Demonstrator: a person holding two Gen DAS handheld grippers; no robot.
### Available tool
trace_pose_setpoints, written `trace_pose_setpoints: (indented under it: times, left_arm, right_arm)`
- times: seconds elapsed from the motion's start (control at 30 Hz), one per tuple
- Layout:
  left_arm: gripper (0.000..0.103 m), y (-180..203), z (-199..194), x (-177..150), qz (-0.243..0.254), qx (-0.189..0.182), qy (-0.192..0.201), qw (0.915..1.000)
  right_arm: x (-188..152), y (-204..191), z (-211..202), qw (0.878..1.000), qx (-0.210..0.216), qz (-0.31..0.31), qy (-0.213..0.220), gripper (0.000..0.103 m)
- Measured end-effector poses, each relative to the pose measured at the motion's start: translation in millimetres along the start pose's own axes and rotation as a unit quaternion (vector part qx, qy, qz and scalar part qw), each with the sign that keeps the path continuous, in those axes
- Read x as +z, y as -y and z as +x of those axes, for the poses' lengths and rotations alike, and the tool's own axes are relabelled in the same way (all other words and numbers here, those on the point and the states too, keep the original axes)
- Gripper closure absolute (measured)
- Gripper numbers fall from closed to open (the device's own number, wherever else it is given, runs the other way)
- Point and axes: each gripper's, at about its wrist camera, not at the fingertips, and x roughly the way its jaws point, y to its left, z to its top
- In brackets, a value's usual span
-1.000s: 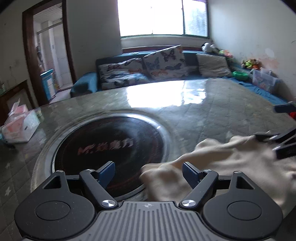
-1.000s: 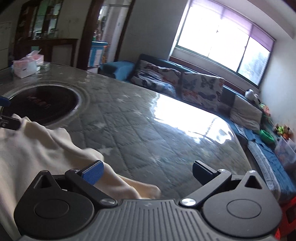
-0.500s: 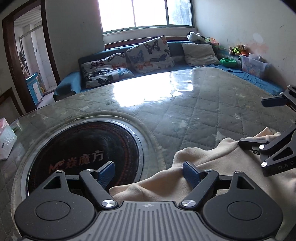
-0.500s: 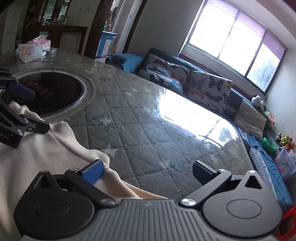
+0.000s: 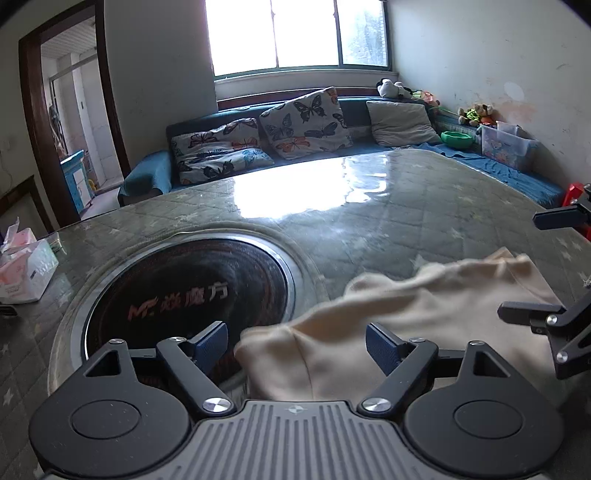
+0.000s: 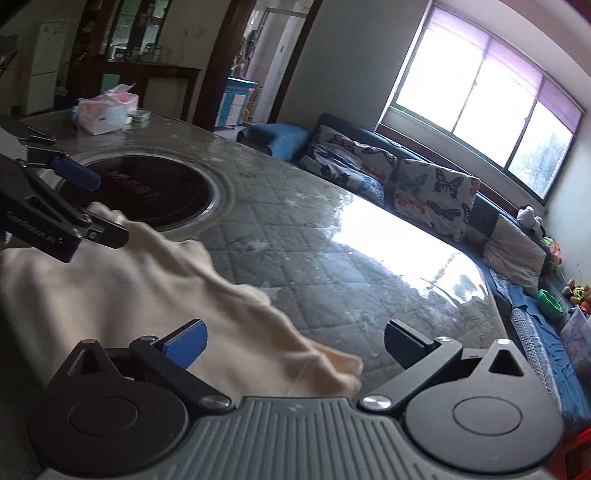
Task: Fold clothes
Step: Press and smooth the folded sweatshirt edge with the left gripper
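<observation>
A cream garment (image 5: 424, 317) lies crumpled on the counter (image 5: 369, 229), a round surface covered with a quilted, star-printed cloth under a glossy sheet. The garment sits just beside the dark round hob plate (image 5: 184, 291) set into the counter's middle, its left edge overlapping the plate's metal rim.

The left tool (image 5: 297, 341) stands wide, its blue-padded fingers (image 5: 212, 341) spread on either side of the garment's near left corner; the pads do not press on the cloth. The right tool (image 6: 295, 341) is likewise wide, with the garment's right corner (image 6: 332, 369) lying between its fingers, nearer the blue-padded one, and not gripped. Each tool shows at the edge of the other's view, the two set at opposite ends of the garment.

A tissue box (image 5: 26, 266) rests near the counter's far left edge. Beyond the counter a blue sofa (image 5: 155, 173) carries butterfly-print cushions (image 5: 306, 122) under a bright window (image 5: 295, 33).
</observation>
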Motion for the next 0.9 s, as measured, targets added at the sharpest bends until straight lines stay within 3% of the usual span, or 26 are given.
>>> trace_pose_setpoints:
  times: [0.23, 0.37, 0.6, 0.9]
  left_arm:
    - [0.019, 0.2, -15.1, -20.7, -0.010, 0.022, -0.006, 0.9997]
    - [0.019, -4.7, -22.0, -29.3, -0.028, 0.027, -0.011, 0.9992]
    - [0.018, -7.4, -25.5, -39.0, -0.041, 0.034, -0.020, 0.9984]
    - [0.018, -7.4, -24.8, -40.8, -0.047, 0.036, -0.022, 0.9980]
  right_arm:
    - [-24.4, -19.8, -21.7, 1.000, -0.013, -0.018, -0.005, 0.000]
    - [-34.2, -10.6, -38.8, 0.999, -0.042, 0.006, 0.000, 0.000]
    - [-64.8, 15.4, -46.5, 0.995, -0.076, 0.060, -0.027, 0.000]
    - [-44.9, 36.3, -33.2, 0.993, -0.094, 0.068, -0.010, 0.000]
